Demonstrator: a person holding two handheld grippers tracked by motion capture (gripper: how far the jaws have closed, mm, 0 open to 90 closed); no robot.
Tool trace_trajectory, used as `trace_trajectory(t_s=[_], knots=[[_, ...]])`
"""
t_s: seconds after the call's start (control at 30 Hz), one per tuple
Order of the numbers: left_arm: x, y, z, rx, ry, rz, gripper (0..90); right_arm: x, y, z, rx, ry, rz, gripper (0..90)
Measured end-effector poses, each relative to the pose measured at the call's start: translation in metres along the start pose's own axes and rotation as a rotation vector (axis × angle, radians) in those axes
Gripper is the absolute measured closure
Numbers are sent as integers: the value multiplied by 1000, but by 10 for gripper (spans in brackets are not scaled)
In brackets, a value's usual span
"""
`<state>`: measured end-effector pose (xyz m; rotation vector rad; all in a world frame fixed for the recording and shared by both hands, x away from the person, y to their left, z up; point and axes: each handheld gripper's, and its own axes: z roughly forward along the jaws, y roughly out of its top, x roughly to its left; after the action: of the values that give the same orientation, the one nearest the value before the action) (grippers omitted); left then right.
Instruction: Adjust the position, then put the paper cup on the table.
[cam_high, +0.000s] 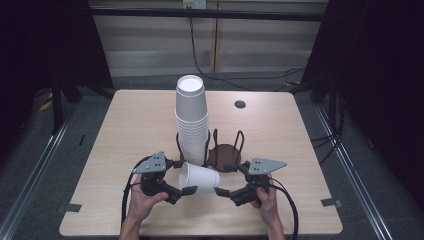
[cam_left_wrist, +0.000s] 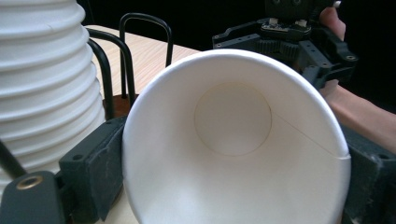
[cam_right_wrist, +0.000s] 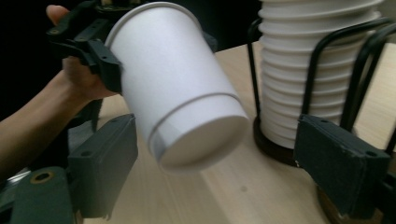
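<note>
A single white paper cup (cam_high: 200, 177) lies on its side above the table's front middle. My left gripper (cam_high: 184, 178) is shut on its rim, and its jaws press the cup (cam_left_wrist: 233, 116) from both sides. The cup's base (cam_right_wrist: 205, 140) points toward my right gripper (cam_high: 226, 180). That gripper (cam_right_wrist: 224, 163) stands open, its jaws either side of the base with gaps left. A tall stack of white cups (cam_high: 191, 120) stands in a black wire holder (cam_high: 179, 142) just behind both grippers.
A second wire holder with a bare brown round base (cam_high: 225, 154) stands right of the stack. The wooden table (cam_high: 135, 125) has a small dark hole (cam_high: 240, 104) at the back right. A person's hands (cam_high: 145, 202) come in from the front edge.
</note>
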<state>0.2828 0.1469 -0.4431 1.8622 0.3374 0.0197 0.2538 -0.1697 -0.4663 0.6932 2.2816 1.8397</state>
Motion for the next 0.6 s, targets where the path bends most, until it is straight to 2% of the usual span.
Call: trace_trajectory(t_s=[0.07, 0.13, 0.3, 0.4, 0.6], knots=[[1, 0, -3, 5, 10, -9, 104, -1, -2, -2, -14, -23, 16, 135], [4, -1, -5, 19, 27, -24, 102, 0, -3, -4, -20, -52, 10, 135], [8, -3, -14, 42, 51, -38, 102, 1, -5, -5, -31, -167, -15, 132], [10, -3, -19, 68, 70, -32, 102, 0, -10, -6, -54, -254, -22, 132], [17, -6, -26, 108, 87, -25, 101, -5, -23, -11, -131, -386, 6, 132]])
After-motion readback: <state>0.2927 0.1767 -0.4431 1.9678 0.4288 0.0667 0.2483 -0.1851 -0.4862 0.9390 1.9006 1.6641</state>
